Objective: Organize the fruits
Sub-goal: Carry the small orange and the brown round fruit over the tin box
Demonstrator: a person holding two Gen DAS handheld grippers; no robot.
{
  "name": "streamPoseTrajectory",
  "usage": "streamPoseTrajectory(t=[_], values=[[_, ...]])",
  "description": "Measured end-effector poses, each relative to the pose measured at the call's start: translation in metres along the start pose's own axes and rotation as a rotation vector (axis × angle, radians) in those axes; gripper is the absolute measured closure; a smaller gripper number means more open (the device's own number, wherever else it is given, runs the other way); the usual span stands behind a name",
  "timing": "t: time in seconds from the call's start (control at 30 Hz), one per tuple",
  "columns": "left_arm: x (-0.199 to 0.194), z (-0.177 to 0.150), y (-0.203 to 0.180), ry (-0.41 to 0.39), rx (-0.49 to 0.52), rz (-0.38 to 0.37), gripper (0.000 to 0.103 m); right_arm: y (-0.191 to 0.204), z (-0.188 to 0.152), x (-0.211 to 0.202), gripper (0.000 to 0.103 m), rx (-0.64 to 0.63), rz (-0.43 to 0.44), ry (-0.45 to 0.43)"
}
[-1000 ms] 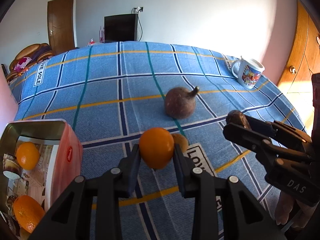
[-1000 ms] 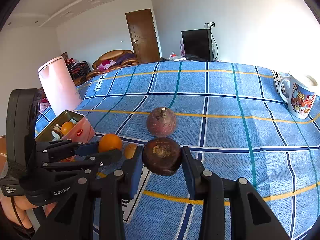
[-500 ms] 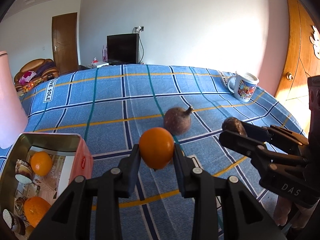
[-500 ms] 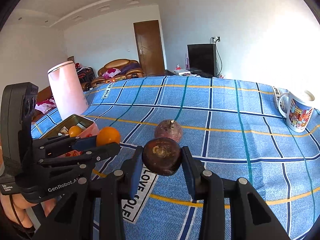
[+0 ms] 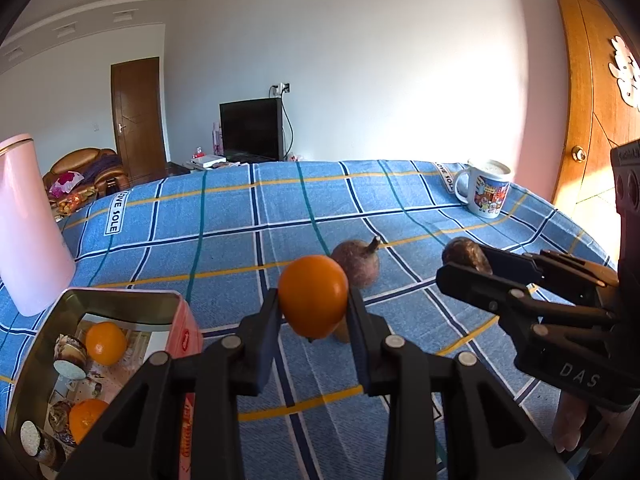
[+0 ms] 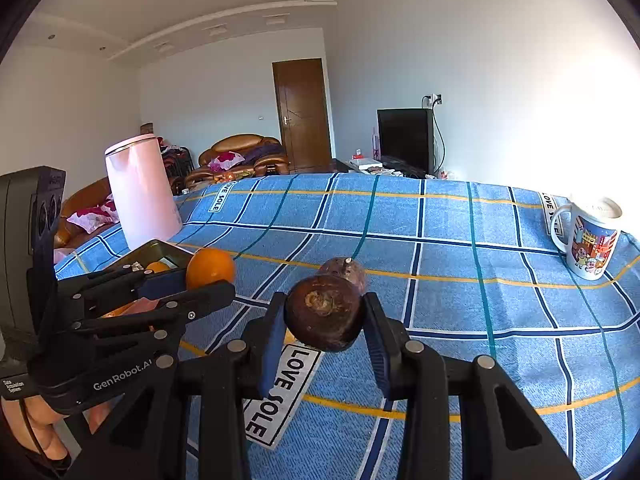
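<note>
- The left gripper (image 5: 313,312) is clamped on an orange (image 5: 313,296), held above the blue checked tablecloth (image 5: 248,248).
- The right gripper (image 6: 324,330) is closed on a dark brown fruit (image 6: 325,312), also lifted.
- Another brown stemmed fruit (image 5: 356,263) lies mid-table.
- The open tin (image 5: 120,300) near the left edge holds two oranges (image 5: 105,343).
- A mug (image 6: 588,242) stands at the far right corner.

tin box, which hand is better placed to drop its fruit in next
Left. The left gripper holds an orange right beside the open tin; the right gripper, with its brown fruit, is farther off.
</note>
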State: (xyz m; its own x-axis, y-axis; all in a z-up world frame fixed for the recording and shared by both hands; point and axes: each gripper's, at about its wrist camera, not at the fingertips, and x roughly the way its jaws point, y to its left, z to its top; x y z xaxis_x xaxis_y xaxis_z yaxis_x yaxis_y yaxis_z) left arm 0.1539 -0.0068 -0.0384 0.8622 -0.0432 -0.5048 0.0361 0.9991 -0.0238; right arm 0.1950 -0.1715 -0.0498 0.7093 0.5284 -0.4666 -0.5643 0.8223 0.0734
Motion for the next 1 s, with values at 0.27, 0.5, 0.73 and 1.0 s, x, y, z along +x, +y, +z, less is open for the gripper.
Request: streamPoseTrajectory(t=[0.27, 0.5, 0.73, 1.0], values=[[-0.007, -0.001, -0.001, -0.039, 0.002, 0.012, 0.069, 0.003, -0.001, -0.007, 0.063, -0.012, -0.003, -0.04], [-0.017, -0.003, 0.0, -0.084, -0.005, 0.027, 0.069, 0.004, -0.002, -0.016, 0.063, -0.022, -0.008, -0.089], [-0.026, -0.005, 0.0, -0.119, -0.005, 0.038, 0.069, 0.008, -0.004, -0.023, 0.063, -0.04, -0.009, -0.127], [-0.035, -0.009, 0.006, -0.133, -0.024, 0.026, 0.069, 0.018, -0.004, -0.026, 0.063, -0.079, -0.018, -0.13]])
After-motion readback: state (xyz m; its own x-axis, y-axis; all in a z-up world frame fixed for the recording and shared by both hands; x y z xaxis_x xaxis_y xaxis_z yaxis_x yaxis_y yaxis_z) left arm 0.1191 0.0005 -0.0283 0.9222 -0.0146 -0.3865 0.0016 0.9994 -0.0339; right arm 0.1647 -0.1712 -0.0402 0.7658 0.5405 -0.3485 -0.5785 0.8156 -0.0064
